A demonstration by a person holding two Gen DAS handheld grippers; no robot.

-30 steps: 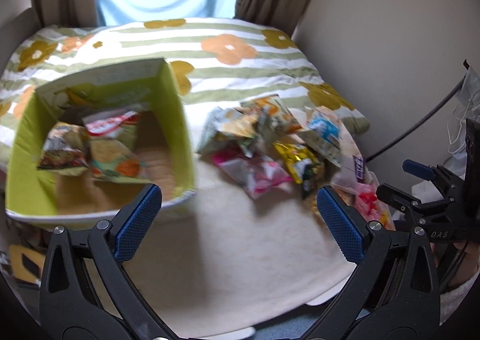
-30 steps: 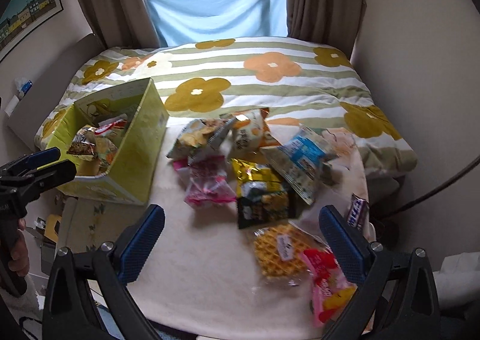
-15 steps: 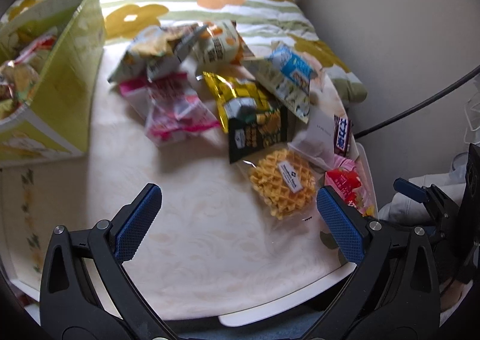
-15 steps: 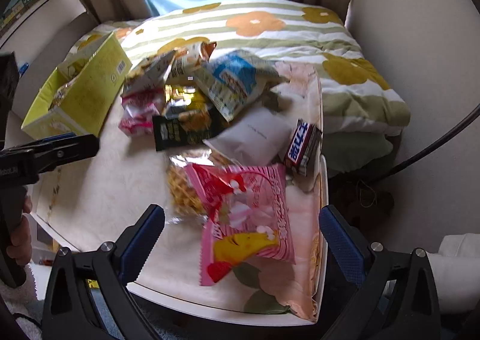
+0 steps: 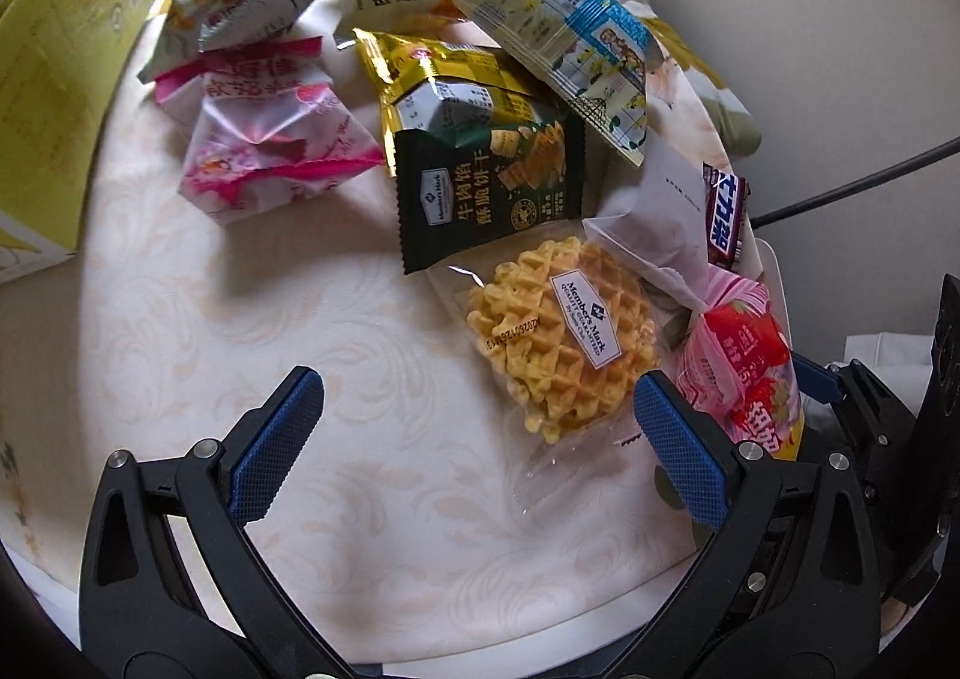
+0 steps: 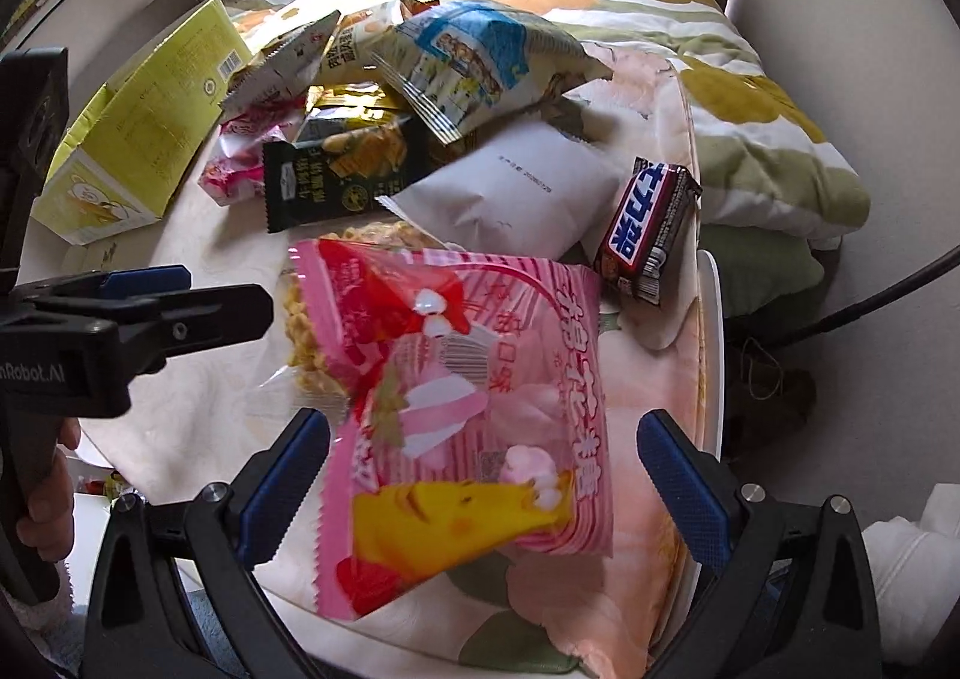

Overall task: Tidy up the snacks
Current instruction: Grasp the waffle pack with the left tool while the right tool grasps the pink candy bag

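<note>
On the cream-patterned worktop (image 5: 252,331) a heap of snack packets is waiting to be sorted, with the yellow-green box (image 6: 144,139) standing at its left edge, beside the pile; what lies in it cannot be seen from these views. The right gripper (image 6: 483,475) hangs over the pink marshmallow bag (image 6: 480,409), its fingers (image 6: 282,493) wide apart and just starting to draw together on either side of the bag, not yet pressing it. The left gripper (image 5: 477,445) hovers with its fingers (image 5: 273,445) spread wide and empty; the waffle packet (image 5: 558,343) lies near its right fingertip. Well clear of the box are a dark green biscuit packet (image 5: 486,193), a pink wrapped sweet (image 5: 264,139), a blue-and-white packet (image 6: 468,61), a plain white sachet (image 6: 510,193) and a chocolate bar (image 6: 651,226). Judging by this, most of the sorting is left: nearly every packet in view lies loose on the worktop.
</note>
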